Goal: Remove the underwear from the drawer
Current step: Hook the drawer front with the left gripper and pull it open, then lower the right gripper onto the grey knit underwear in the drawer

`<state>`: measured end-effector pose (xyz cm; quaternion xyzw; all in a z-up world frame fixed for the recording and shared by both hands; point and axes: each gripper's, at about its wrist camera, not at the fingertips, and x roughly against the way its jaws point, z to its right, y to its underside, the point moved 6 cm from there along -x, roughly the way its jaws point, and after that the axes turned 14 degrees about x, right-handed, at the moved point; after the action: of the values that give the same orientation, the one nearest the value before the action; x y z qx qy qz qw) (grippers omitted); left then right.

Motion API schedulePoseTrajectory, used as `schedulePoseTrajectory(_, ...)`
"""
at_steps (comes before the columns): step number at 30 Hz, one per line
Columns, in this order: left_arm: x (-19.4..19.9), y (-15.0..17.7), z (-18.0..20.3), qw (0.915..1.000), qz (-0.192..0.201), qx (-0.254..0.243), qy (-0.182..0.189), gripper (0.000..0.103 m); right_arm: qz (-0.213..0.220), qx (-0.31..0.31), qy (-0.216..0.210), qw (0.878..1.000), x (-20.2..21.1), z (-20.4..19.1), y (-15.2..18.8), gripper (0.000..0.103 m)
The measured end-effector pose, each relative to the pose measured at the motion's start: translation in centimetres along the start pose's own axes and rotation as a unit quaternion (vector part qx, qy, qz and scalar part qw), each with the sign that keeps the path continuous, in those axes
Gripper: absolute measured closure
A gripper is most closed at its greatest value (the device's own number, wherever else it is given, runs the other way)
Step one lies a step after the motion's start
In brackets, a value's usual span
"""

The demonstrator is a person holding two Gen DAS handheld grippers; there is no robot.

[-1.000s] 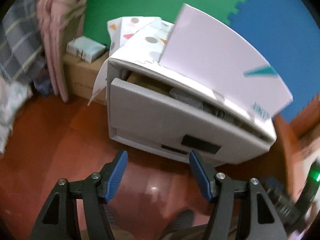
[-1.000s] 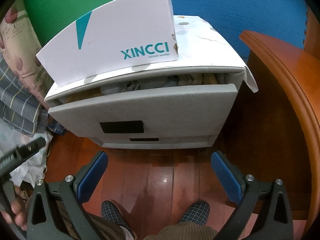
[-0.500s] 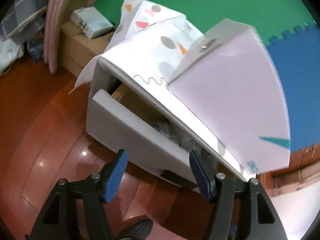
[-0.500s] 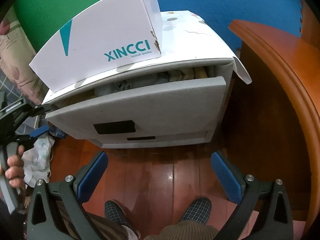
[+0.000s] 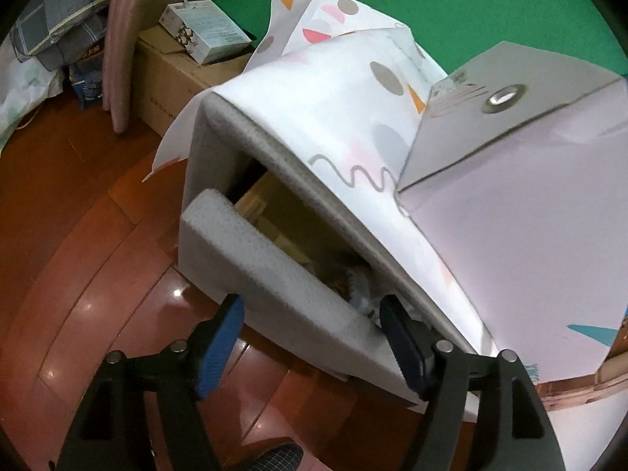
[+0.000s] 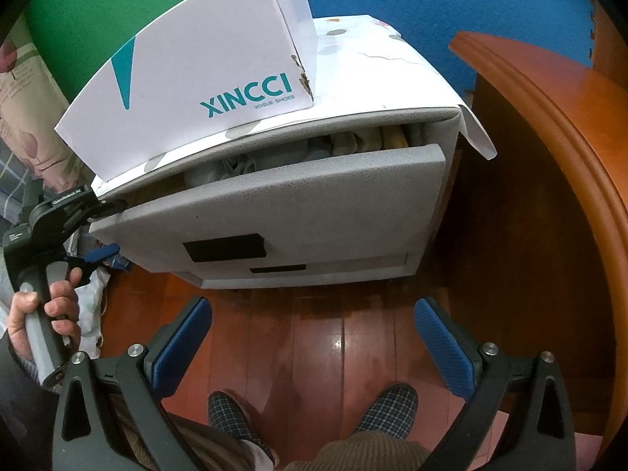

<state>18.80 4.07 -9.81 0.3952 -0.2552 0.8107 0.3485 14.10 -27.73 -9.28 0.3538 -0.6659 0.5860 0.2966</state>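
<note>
L gripper [image 5: 310, 337] is spread wide, nothing between the pads, straddling the top edge of the drawer front [image 5: 282, 274] near its left end; the right-hand pad [image 5: 400, 349] sits right at the gap, the other pad hangs outside the panel over the floor. Underwear [image 6: 274, 157] lies bunched inside the drawer, just beyond that gap: pale greyish folds w/ a yellowish piece toward the right end. In the L wrist view only a whitish crumple [image 5: 365, 294] shows just ahead of the inner pad; prob. not touching it, but blur makes that hard to tell. Drawer is pulled partway out of the grey cabinet [image 6: 439, 165], which carries a white XINCCI shoe box [image 6: 188, 78] on a patterned sheet [image 5: 333, 90]. R gripper [image 6: 314, 337] is also released, empty, held back from the cabinet over the wood floor [image 6: 314, 322], well apart from the underwear.
</note>
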Motion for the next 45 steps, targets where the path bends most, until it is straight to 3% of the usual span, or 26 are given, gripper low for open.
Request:
schedulePoseTrajectory(6,-1.6,-0.8,-0.7,0.9998,-0.004,0.011,-0.017,0.016,0.001,0.0,0.001,1.0,0.1,0.1,0.1,0.001)
schedulePoseTrajectory(10,-1.2,-0.7,-0.2,0.9986,0.013,-0.033,-0.039,0.013,0.0,0.0,0.004,1.0,0.1,0.0,0.0,0.001)
schedulePoseTrajectory(20,0.1,0.6,-2.1,0.9919,-0.02,-0.091,-0.087,0.002,0.02,-0.009,0.012,1.0,1.2,0.7,-0.3,0.001)
schedulePoseTrajectory(29,1.8,2.3,-4.6,0.9869,-0.053,-0.102,-0.113,0.001,-0.001,0.037,0.033,0.999,2.0,0.0,-0.6,0.001)
schedulePoseTrajectory(38,3.0,3.0,-6.0,0.9802,-0.088,-0.107,-0.142,0.001,-0.041,0.04,0.004,0.998,2.1,-0.1,-1.5,0.001)
schedulePoseTrajectory(45,3.8,3.5,-6.5,0.9772,-0.09,-0.113,-0.156,0.0,-0.065,0.092,-0.003,0.994,1.9,-1.7,-2.0,0.0)
